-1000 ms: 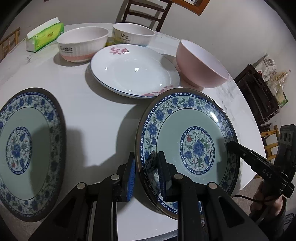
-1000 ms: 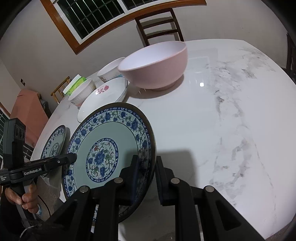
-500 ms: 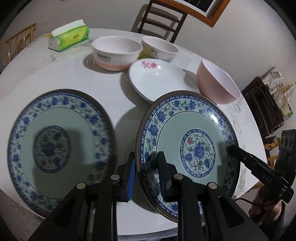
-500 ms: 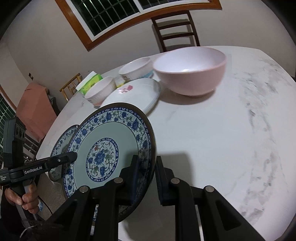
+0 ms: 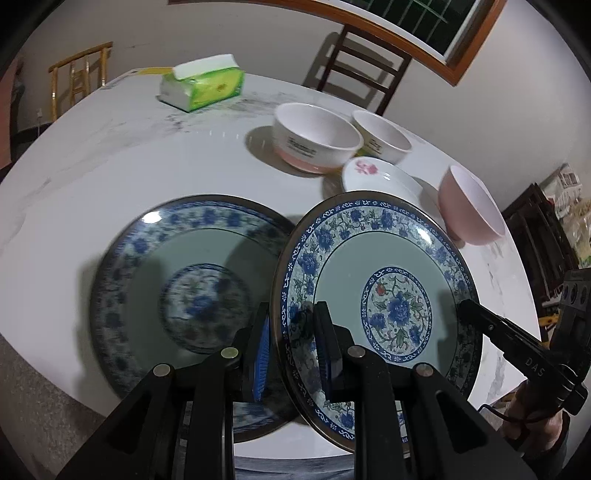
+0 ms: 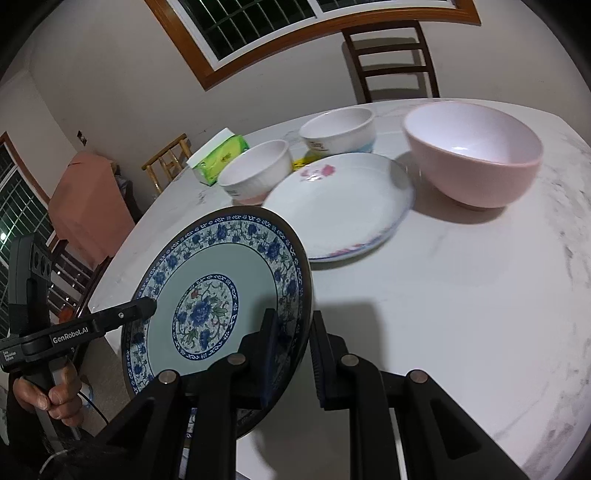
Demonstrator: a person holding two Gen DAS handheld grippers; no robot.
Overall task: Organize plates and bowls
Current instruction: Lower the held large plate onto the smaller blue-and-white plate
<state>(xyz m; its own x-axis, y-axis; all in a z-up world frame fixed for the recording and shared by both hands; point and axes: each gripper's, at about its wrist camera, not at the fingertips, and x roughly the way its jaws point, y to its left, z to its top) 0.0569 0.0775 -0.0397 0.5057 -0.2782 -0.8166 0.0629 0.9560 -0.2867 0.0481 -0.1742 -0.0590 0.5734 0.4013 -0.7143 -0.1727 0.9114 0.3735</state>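
Carried leftward since a second ago, the blue-patterned plate (image 5: 376,295), pinched at opposite rims by left gripper (image 5: 291,347) and right gripper (image 6: 291,354), overlaps a matching plate (image 5: 155,280) on the white marble table (image 5: 110,166) near a barred window (image 6: 258,22).

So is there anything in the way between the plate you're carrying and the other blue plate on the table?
Nothing visible. The carried blue plate, pinched at opposite rims by the left gripper and right gripper, hangs tilted just beside the matching plate on the table. That plate's top looks bare; the bowls sit farther back.
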